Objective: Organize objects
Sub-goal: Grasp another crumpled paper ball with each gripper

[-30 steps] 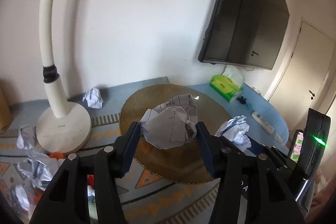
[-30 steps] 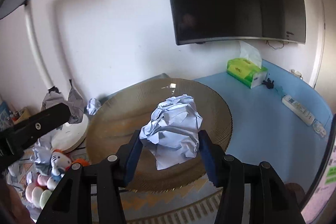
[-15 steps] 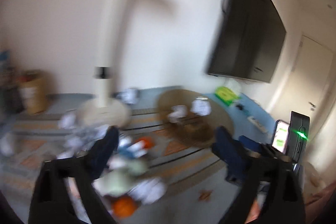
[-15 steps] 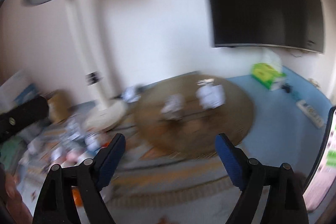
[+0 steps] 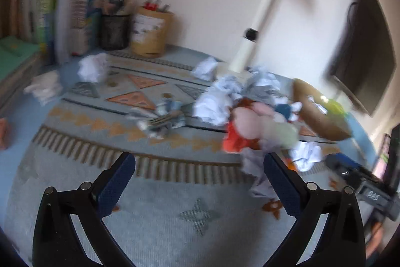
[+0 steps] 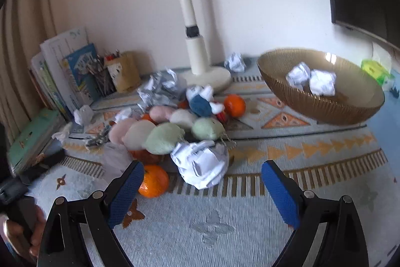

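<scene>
A gold ribbed bowl [image 6: 322, 106] stands at the right and holds two crumpled paper balls [image 6: 311, 78]. My right gripper [image 6: 202, 182] is open and empty, just in front of a large crumpled paper ball [image 6: 200, 164] on the rug. Beside it lie oranges [image 6: 153, 182], pastel plush toys [image 6: 162, 137] and a blue plush [image 6: 200, 101]. My left gripper [image 5: 200, 179] is open and empty above the rug, with the blurred pile of paper and toys [image 5: 250, 124] ahead to the right. A loose paper ball [image 5: 92, 66] lies far left.
A white lamp base [image 6: 207, 74] stands behind the pile. Books [image 6: 67, 74], a mesh pen cup [image 5: 113, 31] and a tan holder [image 5: 150, 34] line the back left wall. A green tissue box [image 6: 372, 66] sits far right. The other gripper [image 5: 362, 187] shows at the right.
Both grippers let their paper balls go into the bowl, opened, pulled back and swung left toward the pile on the rug.
</scene>
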`<state>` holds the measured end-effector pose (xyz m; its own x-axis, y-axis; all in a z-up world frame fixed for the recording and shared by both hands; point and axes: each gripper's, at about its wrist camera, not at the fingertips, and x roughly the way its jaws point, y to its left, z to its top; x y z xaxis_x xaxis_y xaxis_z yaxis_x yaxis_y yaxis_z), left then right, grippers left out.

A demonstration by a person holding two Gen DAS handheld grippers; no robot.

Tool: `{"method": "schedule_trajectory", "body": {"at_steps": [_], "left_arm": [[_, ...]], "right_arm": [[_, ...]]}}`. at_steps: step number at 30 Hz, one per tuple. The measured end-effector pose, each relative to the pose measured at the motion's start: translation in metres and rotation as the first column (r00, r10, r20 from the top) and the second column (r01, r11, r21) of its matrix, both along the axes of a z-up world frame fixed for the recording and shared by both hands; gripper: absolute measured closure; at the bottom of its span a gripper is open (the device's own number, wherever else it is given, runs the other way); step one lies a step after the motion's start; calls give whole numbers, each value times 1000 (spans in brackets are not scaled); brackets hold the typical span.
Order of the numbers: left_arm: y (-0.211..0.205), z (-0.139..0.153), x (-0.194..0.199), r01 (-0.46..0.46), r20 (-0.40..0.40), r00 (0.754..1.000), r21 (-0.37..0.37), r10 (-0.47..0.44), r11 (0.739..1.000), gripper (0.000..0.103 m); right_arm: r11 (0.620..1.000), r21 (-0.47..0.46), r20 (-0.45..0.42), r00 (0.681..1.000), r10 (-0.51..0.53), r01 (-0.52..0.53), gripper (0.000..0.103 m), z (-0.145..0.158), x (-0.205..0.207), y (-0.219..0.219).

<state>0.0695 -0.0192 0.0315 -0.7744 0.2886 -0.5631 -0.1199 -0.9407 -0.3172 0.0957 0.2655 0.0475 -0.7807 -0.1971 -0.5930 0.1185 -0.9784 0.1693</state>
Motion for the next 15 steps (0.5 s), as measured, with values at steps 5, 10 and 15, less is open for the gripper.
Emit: {"method": "schedule_trajectory", "body": {"at_steps": [5, 10, 15], "left_arm": [[4, 0, 9, 20, -26, 999, -18, -21, 1000, 1], [16, 1, 11, 38, -31, 999, -77, -41, 996, 1], [25, 2, 13, 38, -30, 999, -131, -43, 991, 1]], "right_arm": [[1000, -24, 41, 999, -11, 12, 7, -4, -7, 7], [995, -87, 99, 994, -36, 45, 7, -11, -17, 21], [993, -100, 115, 992, -56, 68, 7, -12, -19, 25]]}}
